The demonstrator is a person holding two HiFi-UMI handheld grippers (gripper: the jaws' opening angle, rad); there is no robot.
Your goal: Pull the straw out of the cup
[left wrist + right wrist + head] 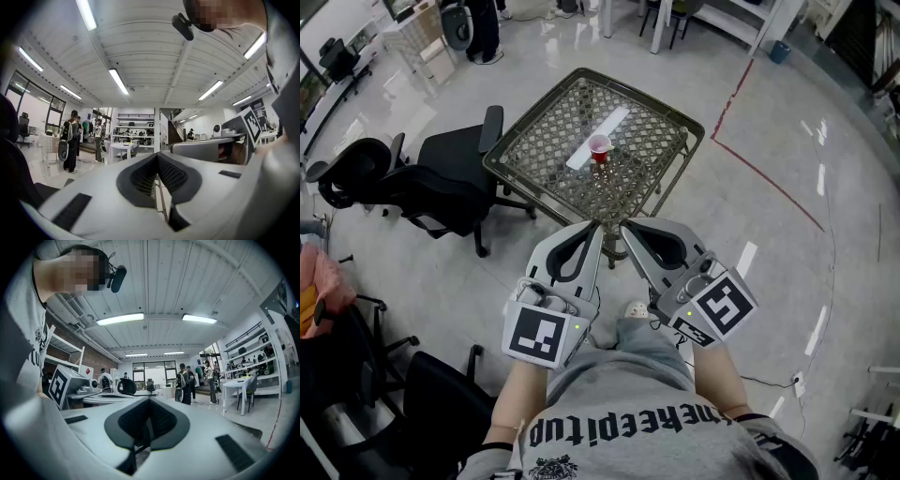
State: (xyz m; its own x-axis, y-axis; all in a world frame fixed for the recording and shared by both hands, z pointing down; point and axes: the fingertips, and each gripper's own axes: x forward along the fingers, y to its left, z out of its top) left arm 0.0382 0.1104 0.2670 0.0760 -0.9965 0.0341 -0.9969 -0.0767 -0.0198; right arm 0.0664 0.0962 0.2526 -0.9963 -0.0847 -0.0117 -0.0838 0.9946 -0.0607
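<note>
A small red cup [599, 147] stands near the middle of a square lattice-top table [521, 138] some way ahead of me. At this distance I cannot make out a straw in it. My left gripper [596, 228] and right gripper [625, 228] are held side by side close to my body, short of the table's near edge, pointing level. In the left gripper view the left gripper [157, 157] is shut with nothing between its pads. The right gripper [149, 401] is likewise shut and holds nothing in the right gripper view. Neither gripper view shows the cup.
A pale strip [598, 138] lies across the tabletop beside the cup. Black office chairs [441, 178] stand left of the table, and another chair [431, 403] is near my left side. A red floor line [769, 173] runs to the right. People [70, 140] stand far off.
</note>
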